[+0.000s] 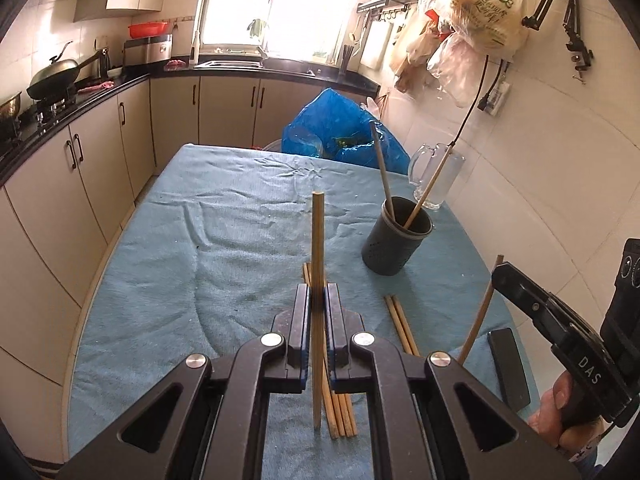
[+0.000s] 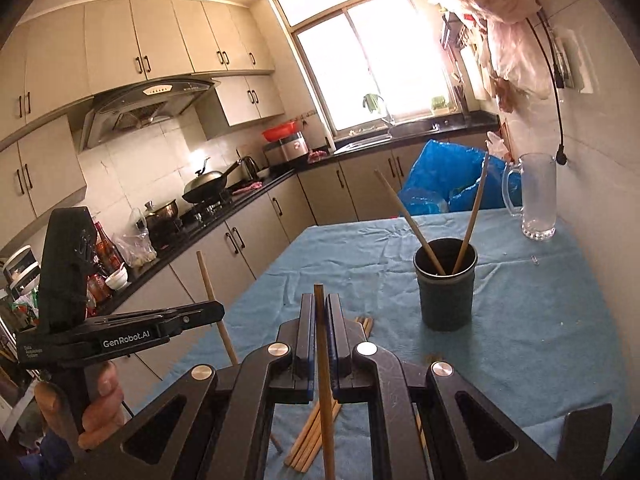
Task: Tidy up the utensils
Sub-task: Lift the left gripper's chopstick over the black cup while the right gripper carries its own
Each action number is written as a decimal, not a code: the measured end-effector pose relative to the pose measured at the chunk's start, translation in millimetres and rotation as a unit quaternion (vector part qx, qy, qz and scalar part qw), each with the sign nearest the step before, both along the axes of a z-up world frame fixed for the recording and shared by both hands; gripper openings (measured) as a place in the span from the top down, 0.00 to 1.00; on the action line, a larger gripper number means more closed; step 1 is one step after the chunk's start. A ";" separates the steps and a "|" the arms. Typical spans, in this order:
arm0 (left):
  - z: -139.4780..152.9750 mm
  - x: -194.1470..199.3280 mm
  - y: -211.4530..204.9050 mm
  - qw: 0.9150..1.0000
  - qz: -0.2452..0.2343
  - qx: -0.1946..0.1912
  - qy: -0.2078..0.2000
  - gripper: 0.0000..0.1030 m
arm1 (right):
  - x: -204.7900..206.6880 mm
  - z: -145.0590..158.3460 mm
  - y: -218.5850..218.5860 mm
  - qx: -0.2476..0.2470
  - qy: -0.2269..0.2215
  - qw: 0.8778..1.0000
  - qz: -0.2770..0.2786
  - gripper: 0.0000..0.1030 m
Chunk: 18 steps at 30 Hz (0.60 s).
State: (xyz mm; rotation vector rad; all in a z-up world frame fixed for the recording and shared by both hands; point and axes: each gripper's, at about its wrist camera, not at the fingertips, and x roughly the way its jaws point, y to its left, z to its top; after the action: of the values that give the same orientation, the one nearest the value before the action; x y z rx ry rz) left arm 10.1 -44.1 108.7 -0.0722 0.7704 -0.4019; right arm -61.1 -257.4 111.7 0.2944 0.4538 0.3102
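Note:
My left gripper (image 1: 318,292) is shut on a wooden chopstick (image 1: 318,240) that stands nearly upright above the blue cloth. My right gripper (image 2: 319,300) is shut on another chopstick (image 2: 323,360), also held upright. A dark grey utensil cup (image 1: 396,240) (image 2: 445,288) stands on the table ahead with two chopsticks (image 2: 424,232) leaning inside. Several loose chopsticks (image 1: 340,412) (image 2: 308,440) lie on the cloth below the grippers, and a pair (image 1: 400,324) lies further right. In the right wrist view the left gripper (image 2: 218,312) shows from the side with its chopstick (image 2: 212,288); in the left wrist view the right gripper (image 1: 498,276) shows at the right.
A blue cloth covers the table (image 1: 200,248). A glass pitcher (image 1: 438,176) (image 2: 538,196) stands by the wall beyond the cup. A dark phone (image 1: 508,368) lies near the right table edge. A blue bag (image 1: 340,128) sits behind the table. Kitchen counters run along the left.

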 end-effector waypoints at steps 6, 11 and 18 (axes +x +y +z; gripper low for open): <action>2.0 -3.9 1.5 1.000 0.005 0.002 -0.005 0.94 | -8.8 4.9 -4.3 0.004 -0.011 1.000 -0.006 0.94; 4.8 -5.4 3.3 1.000 0.006 -0.001 -0.007 0.94 | -10.3 5.5 -5.3 0.006 -0.012 1.000 -0.006 0.94; 11.6 -7.3 4.4 1.000 0.007 -0.005 -0.015 0.94 | -12.3 10.3 -7.0 0.006 -0.020 1.000 -0.008 0.95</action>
State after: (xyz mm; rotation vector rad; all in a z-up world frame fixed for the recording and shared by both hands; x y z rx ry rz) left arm 2.8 -39.6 120.2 -0.0802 0.7378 -0.3922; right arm -73.3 -264.4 122.0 0.3032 0.4096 0.3025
